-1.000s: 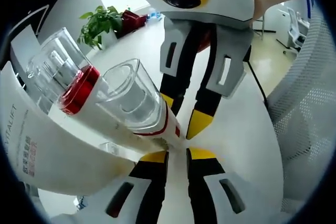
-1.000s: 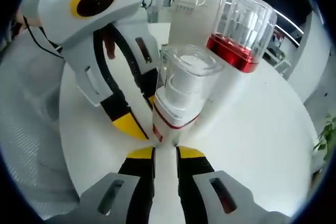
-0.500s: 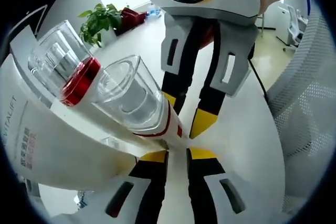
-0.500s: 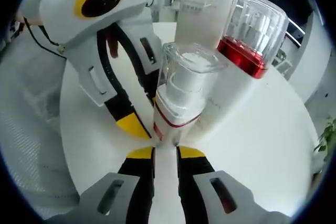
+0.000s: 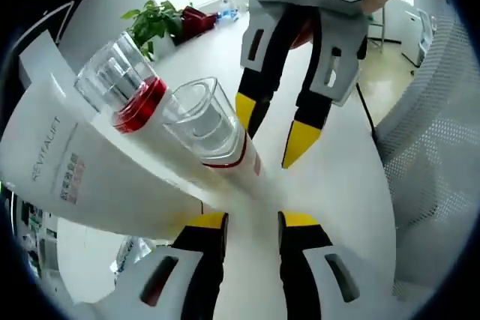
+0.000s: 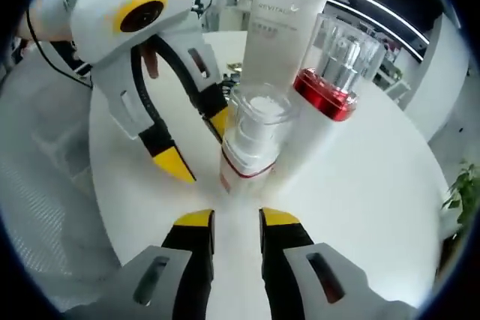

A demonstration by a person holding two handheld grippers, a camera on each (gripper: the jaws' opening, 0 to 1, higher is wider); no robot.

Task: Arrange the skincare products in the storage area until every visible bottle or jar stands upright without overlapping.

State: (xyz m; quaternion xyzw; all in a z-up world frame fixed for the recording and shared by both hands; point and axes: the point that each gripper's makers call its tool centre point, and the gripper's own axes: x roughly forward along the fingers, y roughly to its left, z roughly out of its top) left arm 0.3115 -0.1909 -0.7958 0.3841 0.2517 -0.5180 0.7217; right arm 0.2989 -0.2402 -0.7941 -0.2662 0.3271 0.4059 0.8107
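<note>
Right gripper view: tube (image 6: pixel 274 35) reads "REVITA"

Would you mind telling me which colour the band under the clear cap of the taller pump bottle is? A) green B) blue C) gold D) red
D: in the right gripper view, the taller pump bottle carries a shiny red band just below its clear cap, beside the shorter bottle and the white tube on the white table.
</note>
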